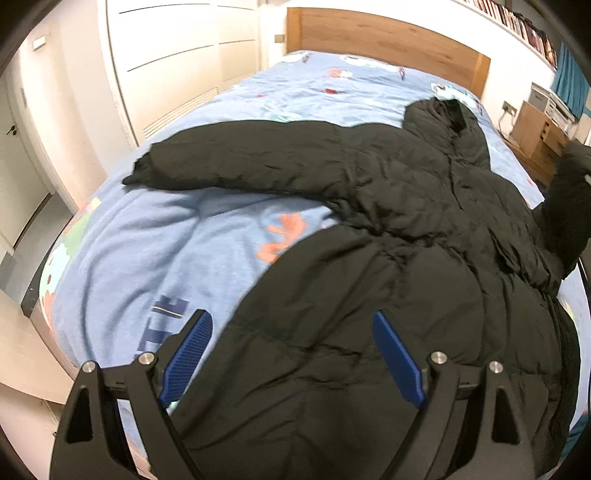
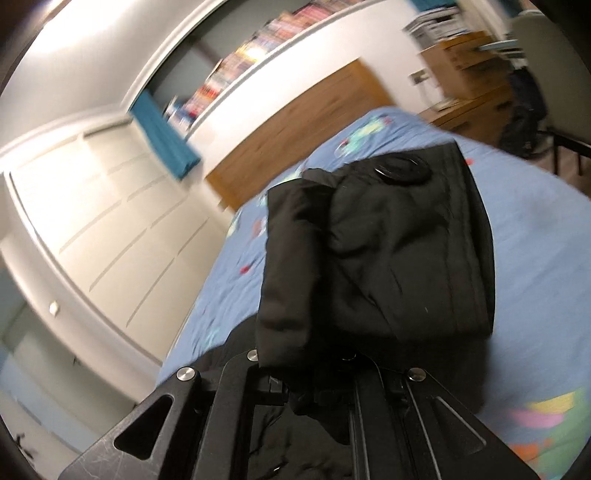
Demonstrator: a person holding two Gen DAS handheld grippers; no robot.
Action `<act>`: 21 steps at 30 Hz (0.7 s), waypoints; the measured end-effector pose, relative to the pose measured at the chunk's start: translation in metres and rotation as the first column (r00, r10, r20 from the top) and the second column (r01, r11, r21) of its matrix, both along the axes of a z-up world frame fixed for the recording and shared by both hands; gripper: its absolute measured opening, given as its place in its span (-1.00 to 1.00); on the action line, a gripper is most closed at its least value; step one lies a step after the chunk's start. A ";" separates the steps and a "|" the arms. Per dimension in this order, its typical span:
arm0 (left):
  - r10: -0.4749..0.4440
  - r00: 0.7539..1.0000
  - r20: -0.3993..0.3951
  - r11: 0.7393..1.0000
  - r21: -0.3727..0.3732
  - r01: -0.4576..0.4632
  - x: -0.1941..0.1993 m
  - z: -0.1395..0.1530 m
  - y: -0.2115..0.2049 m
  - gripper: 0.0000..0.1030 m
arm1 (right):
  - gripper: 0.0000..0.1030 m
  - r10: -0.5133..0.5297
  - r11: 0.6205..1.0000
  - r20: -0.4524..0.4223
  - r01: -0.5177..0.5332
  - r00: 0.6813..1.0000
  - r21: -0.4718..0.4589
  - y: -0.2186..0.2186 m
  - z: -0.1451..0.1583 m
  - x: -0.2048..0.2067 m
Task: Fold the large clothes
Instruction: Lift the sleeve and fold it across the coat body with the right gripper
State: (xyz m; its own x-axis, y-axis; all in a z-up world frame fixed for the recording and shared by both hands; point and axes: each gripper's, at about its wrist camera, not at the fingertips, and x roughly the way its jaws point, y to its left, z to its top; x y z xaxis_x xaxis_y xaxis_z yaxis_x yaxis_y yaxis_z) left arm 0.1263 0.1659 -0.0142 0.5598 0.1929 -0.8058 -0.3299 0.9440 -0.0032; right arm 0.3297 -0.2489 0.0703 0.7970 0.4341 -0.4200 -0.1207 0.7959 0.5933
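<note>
A black puffer jacket lies spread face up on the blue patterned bed cover, with its hood toward the headboard. One sleeve stretches flat to the left. My left gripper hovers open above the jacket's lower hem; its blue pads hold nothing. At the right edge of that view the other sleeve is raised off the bed. My right gripper is shut on this sleeve. The bunched cuff covers its fingertips.
A wooden headboard closes the far end of the bed. White wardrobe doors run along the left side. Cardboard boxes and a wooden unit stand to the right, and a bookshelf hangs above.
</note>
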 end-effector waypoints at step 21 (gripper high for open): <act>-0.006 1.000 -0.007 0.998 -0.060 0.006 -0.012 -0.012 0.034 0.71 | 0.01 0.188 0.891 -0.344 -0.307 0.920 -0.334 0.181 -0.124 0.006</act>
State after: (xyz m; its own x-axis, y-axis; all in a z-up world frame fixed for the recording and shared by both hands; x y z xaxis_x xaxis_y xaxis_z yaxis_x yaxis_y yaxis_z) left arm 0.1147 0.1998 -0.0263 0.5553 0.1409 -0.8196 -0.3247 0.9440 -0.0577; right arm 0.3354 -0.0681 -0.0533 0.4976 0.3633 -0.7877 -0.2104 0.9315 0.2967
